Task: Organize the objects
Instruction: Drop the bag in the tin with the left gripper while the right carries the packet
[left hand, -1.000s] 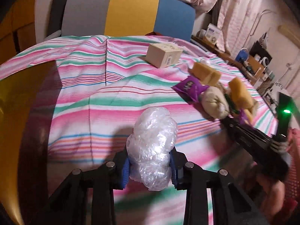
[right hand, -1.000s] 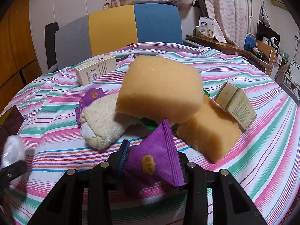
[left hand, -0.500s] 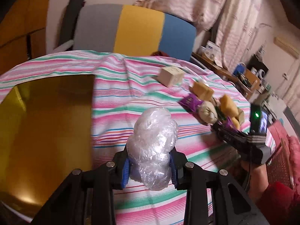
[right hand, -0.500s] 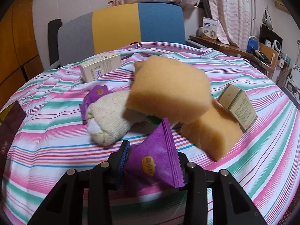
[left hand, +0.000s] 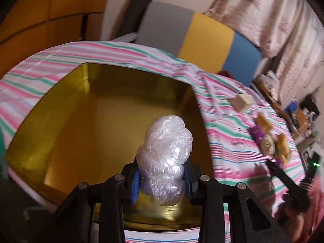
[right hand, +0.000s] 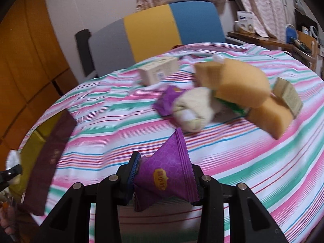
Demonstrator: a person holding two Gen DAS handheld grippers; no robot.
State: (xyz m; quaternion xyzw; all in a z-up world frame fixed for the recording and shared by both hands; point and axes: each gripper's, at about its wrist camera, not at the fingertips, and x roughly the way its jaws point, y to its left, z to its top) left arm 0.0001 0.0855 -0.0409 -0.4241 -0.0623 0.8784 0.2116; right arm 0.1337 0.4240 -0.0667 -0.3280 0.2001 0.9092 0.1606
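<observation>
My left gripper is shut on a crumpled clear plastic bundle and hangs over the open gold box at the table's left. My right gripper is shut on a purple snack packet, held above the striped tablecloth. Beyond it lies a pile: a second purple packet, a rolled cream sock, two orange sponges, a small tan box and a cream carton. In the left wrist view the right gripper shows at the right edge.
The gold box's dark red outer wall stands at the left in the right wrist view. A chair back in grey, yellow and blue stands behind the table. Shelves with clutter line the right wall.
My left gripper has swung left with the plastic bundle, from over the tablecloth to above the gold box. My right gripper has drawn back from the pile, still holding the purple packet.
</observation>
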